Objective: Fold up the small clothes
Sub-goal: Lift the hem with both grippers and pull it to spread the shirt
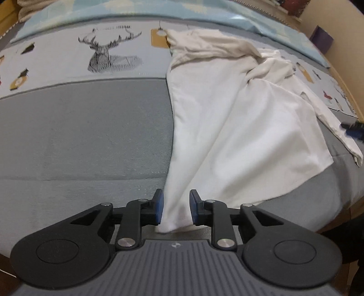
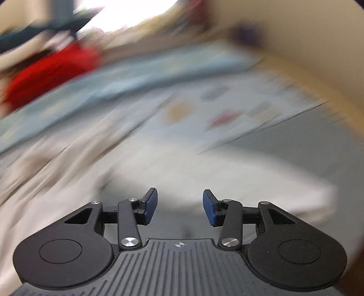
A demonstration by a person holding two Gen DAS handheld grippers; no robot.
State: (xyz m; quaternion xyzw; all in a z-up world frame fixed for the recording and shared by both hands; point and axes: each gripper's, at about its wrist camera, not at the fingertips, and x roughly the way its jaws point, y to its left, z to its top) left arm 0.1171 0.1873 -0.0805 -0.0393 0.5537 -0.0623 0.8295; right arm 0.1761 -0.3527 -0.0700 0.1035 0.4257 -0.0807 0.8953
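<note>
A white garment [image 1: 238, 127] lies spread and creased on the grey bed cover [image 1: 86, 127], reaching from the patterned band down to my left gripper. My left gripper [image 1: 175, 208] is open, with the garment's near corner lying between its blue pads [image 1: 159, 208], not pinched. My right gripper shows at the far right edge of the left wrist view [image 1: 355, 131], beside the garment's right sleeve. The right wrist view is heavily blurred; there my right gripper [image 2: 179, 207] is open and empty above the white garment [image 2: 173, 168].
A patterned sheet with a deer print [image 1: 109, 52] and a light blue blanket [image 1: 141, 11] lie behind the garment. A purple box [image 1: 323, 41] stands by the beige wall at right. A red item [image 2: 50, 72] shows blurred at back left in the right wrist view.
</note>
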